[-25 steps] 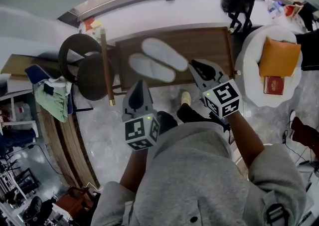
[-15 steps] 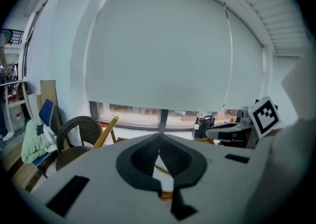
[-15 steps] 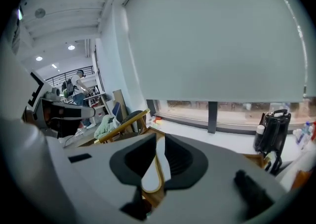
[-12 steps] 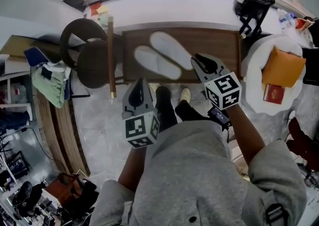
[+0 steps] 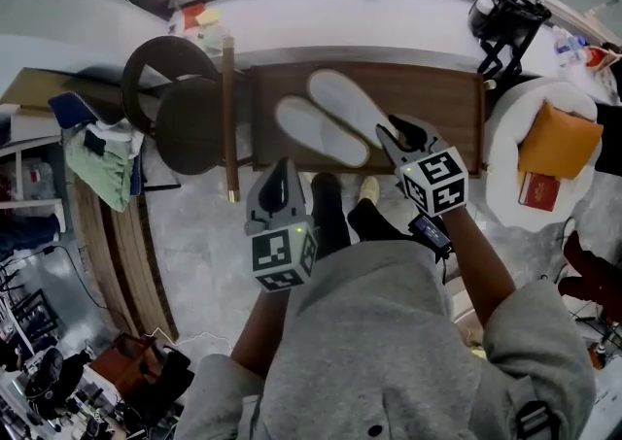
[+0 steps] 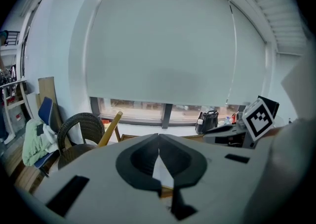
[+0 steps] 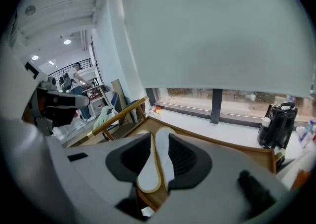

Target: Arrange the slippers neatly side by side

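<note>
Two white slippers lie on a dark wooden table point(image 5: 437, 98), angled and touching along their sides: the left slipper point(image 5: 319, 131) sits nearer me than the right slipper point(image 5: 348, 105). My right gripper point(image 5: 398, 129) hovers at the right slipper's heel end, jaws a narrow gap apart with nothing between them. In the right gripper view both slippers point(image 7: 148, 168) show through that gap point(image 7: 159, 136). My left gripper point(image 5: 282, 171) hangs just short of the table's front edge, below the left slipper, with its jaw tips meeting point(image 6: 158, 139).
A dark wicker chair point(image 5: 180, 118) and a leaning wooden pole point(image 5: 229, 118) stand left of the table. A black bag point(image 5: 510, 16) sits on the window ledge. At the right is a white round seat point(image 5: 505, 152) with an orange cushion point(image 5: 556, 137). My feet point(image 5: 330, 210) are below the table's front edge.
The right gripper has drawn closer to the right slipper's heel. The slippers have not moved on the table. The left gripper stays in front of the table.
</note>
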Action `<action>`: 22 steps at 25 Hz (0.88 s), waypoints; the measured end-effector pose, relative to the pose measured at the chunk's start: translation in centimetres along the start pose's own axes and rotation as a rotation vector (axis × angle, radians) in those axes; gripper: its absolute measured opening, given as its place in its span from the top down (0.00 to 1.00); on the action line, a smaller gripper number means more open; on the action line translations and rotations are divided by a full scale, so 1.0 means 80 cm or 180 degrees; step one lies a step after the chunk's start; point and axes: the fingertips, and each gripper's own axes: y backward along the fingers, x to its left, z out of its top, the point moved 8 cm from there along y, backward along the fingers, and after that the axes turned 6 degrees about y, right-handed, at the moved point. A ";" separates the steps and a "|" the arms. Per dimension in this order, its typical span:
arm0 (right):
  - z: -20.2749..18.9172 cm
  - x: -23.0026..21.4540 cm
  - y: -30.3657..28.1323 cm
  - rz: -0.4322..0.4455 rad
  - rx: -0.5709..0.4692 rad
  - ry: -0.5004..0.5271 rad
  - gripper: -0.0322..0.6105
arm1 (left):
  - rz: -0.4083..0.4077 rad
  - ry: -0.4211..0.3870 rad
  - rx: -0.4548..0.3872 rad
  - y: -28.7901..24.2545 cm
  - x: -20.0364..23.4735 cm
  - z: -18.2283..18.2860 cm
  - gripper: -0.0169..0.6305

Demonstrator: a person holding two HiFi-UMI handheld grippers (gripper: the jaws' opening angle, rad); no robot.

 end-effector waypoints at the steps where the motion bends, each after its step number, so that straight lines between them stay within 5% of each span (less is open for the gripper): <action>1: -0.002 0.001 -0.007 0.0011 0.0048 0.0008 0.78 | 0.0003 0.0009 0.0018 -0.003 0.004 0.001 0.95; 22: -0.047 -0.030 -0.172 0.0129 0.0936 0.0002 0.78 | 0.0109 0.0225 0.0374 -0.068 0.075 0.011 0.95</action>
